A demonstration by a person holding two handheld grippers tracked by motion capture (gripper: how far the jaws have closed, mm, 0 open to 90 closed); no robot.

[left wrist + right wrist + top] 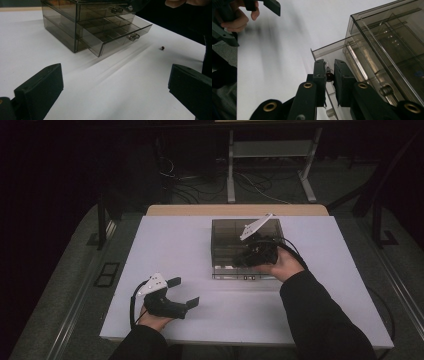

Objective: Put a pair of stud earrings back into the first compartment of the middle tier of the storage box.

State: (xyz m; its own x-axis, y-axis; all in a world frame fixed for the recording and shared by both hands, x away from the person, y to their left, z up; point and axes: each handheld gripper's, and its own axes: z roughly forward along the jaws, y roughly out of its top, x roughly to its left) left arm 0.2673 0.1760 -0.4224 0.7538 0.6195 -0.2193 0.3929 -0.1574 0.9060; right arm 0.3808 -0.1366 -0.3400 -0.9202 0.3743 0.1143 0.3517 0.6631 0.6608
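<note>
A smoky clear drawer box stands on the white table, its lower drawer pulled out. My right gripper hangs over that drawer's front corner, shut on a small dark red bead. In the high view the right gripper lies across the box front, grey plate up. A second small dark bead lies on the table right of the drawer. My left gripper rests near the front left of the table, open, nothing between its jaws.
The drawer has several divided compartments. The table's front edge runs just below the left hand. Behind the table stand a metal frame and loose cables on the floor. The left hand and its gripper show far off in the right gripper view.
</note>
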